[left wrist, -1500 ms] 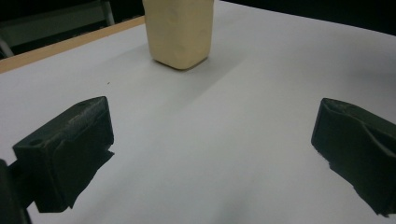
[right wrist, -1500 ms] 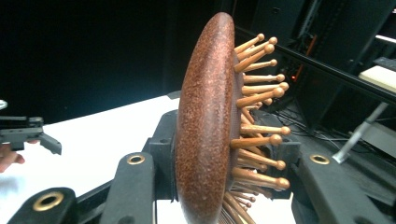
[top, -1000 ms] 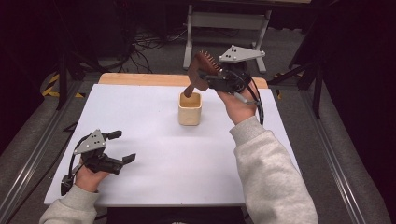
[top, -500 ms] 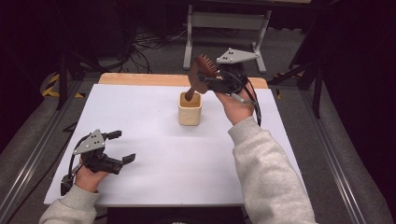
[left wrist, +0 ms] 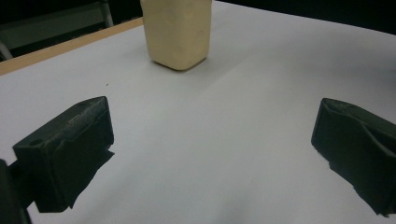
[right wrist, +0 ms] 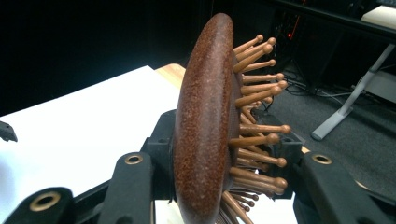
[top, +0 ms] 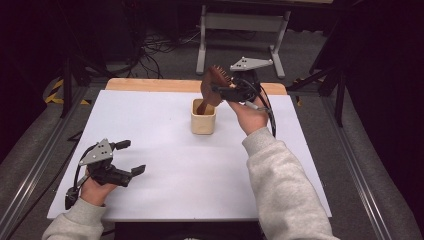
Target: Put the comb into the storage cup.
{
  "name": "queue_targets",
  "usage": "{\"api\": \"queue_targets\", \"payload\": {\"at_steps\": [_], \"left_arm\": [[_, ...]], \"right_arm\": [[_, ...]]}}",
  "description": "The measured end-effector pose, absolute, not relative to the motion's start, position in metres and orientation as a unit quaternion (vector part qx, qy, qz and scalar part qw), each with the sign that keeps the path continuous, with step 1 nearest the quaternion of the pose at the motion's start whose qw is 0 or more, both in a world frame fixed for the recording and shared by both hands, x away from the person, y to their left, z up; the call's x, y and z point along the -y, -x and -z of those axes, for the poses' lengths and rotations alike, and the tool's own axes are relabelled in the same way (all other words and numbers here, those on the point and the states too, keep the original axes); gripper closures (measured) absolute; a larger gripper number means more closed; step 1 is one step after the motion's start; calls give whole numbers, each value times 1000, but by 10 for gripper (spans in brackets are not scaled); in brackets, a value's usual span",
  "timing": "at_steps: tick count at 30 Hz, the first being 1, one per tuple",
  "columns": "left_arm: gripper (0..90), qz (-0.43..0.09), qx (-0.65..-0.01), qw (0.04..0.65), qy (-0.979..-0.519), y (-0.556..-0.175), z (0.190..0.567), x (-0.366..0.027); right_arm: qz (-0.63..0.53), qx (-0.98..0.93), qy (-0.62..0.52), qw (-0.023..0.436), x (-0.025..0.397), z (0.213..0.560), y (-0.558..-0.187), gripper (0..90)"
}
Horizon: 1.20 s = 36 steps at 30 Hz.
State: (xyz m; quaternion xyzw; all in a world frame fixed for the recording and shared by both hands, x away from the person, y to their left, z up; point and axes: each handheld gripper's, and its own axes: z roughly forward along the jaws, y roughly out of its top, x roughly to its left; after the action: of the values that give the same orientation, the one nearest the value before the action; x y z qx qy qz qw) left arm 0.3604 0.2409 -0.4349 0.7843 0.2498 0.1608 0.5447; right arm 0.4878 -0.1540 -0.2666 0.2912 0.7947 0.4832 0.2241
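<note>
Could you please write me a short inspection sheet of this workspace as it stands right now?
Surface: white table top, wooden strip along its far edge.
Job's things: brown hairbrush held over the cream holder, its handle end dipping into the opening; the holder stands upright.
Clutter: nothing seen.
Grippers: right gripper shut on the hairbrush's head; left gripper open, resting low near the front left corner, holding nothing.
Cables: black cable trails from the right gripper; more lie on the floor behind.
Surroundings: dark room, grey metal stand beyond the table.
</note>
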Motion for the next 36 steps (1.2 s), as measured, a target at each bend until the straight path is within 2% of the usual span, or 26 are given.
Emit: {"api": "queue_targets", "payload": {"at_steps": [36], "left_arm": [[1, -156, -247, 542, -788, -361, 436, -239]], "right_arm": [[-446, -821, -309, 176, 140, 291, -503, 531]]}}
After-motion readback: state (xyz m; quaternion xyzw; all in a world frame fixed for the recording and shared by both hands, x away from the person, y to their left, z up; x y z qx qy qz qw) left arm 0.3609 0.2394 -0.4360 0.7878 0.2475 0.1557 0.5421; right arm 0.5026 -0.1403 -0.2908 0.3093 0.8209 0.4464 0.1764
